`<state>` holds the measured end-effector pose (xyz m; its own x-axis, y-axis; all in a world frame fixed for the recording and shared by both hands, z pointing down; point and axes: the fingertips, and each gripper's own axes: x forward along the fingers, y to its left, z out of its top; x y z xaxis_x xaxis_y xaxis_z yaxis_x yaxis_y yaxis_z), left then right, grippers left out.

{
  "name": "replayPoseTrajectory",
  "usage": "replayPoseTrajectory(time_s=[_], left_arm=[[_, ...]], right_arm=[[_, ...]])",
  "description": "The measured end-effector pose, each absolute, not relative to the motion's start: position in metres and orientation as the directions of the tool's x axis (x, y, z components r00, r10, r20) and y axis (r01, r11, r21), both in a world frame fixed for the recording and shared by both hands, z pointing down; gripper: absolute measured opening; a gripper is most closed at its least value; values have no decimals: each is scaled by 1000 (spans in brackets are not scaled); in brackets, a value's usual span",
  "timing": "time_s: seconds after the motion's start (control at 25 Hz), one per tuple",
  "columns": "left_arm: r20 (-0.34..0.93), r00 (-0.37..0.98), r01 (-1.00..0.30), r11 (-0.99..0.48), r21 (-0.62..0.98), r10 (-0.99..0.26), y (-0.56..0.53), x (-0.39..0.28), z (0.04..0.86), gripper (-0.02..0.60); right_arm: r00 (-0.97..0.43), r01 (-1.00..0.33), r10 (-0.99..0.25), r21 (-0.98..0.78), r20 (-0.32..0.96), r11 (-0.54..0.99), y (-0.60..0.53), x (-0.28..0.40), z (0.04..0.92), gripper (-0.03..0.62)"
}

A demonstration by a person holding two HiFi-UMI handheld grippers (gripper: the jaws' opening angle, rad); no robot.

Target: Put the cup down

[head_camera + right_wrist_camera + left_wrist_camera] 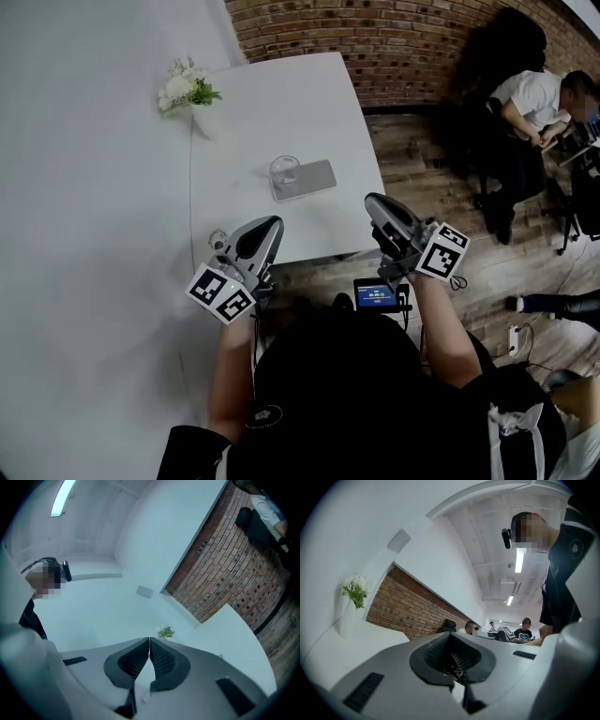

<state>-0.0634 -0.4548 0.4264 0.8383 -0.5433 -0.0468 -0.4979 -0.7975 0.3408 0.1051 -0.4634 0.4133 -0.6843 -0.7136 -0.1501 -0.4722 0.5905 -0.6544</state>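
A clear glass cup [284, 172] stands upright on a flat grey tray [314, 178] near the middle of the white table [281, 103]. Both grippers hover at the table's near edge, well short of the cup and touching nothing. My left gripper [272, 225] is shut with nothing between its jaws; in the left gripper view its tips [450, 634] meet and point up toward the brick wall. My right gripper [373, 201] is also shut and empty, and its jaws [149, 640] close on a thin line. The cup is out of sight in both gripper views.
A white vase of flowers [187, 89] stands at the table's far left corner. A small round thing [217, 240] lies by the near left edge. A brick wall [403, 42] runs behind the table. A person [539, 98] sits at the far right over the wooden floor [441, 178].
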Motion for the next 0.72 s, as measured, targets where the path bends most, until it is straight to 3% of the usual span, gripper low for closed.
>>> replayPoseTrajectory(time_s=[0.72], left_arm=[[-38,860,-462,-807,368,-509,-443,-60,433,8]], right_arm=[[-657,-567,-749,-601,-84,564,-465,105,428,14]])
